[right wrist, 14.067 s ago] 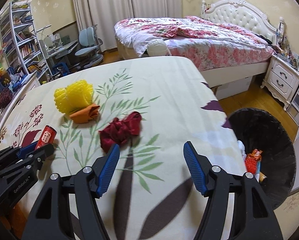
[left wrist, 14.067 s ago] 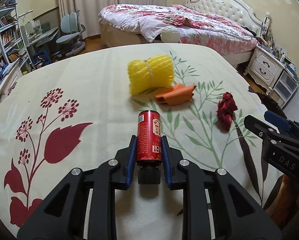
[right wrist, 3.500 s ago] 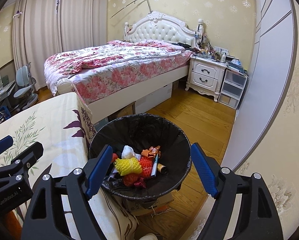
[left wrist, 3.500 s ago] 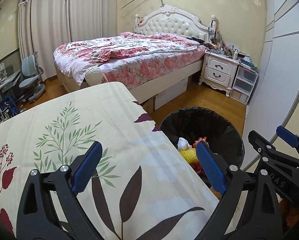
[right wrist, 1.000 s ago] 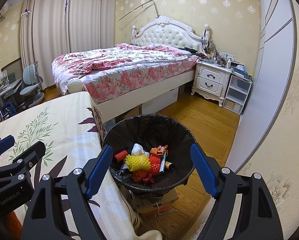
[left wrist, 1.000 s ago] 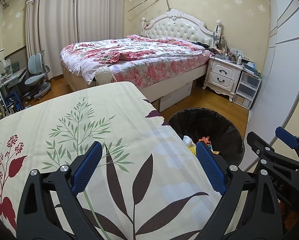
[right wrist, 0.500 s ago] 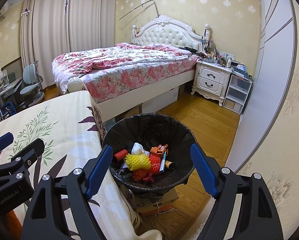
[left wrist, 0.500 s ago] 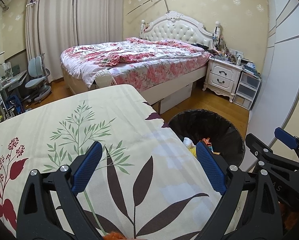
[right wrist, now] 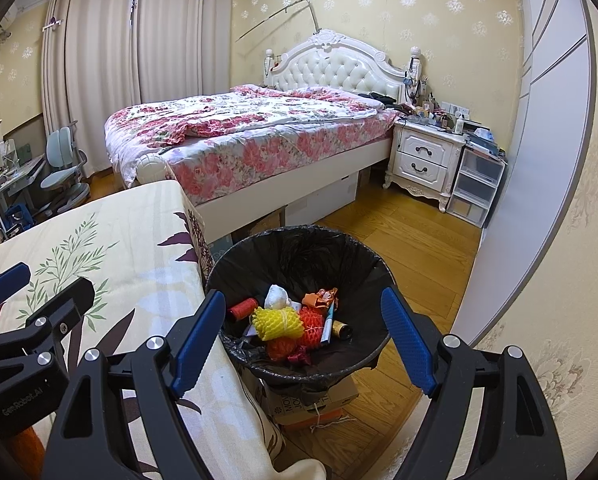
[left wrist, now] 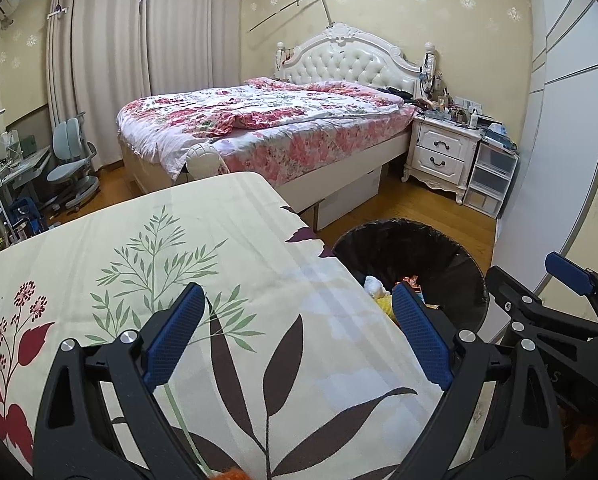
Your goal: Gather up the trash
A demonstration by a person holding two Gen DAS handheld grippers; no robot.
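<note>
So the trash bin [right wrist: 299, 364] is the thing to go by here: black bag liner, sitting on the wood floor right against the corner of the table [left wrist: 187, 240] with the leafy cloth. Inside it there's a yellow foam net [right wrist: 277, 323], a red can [right wrist: 243, 307], a white wad [right wrist: 277, 296] and some orange scraps. The right gripper [right wrist: 301, 336] hangs above the bin, jaws wide apart, nothing in them. The left gripper [left wrist: 297, 332] is over the table edge beside the bin, also spread wide and empty. Behind the bin are the bed [right wrist: 251, 136] and a nightstand [right wrist: 423, 160].
</note>
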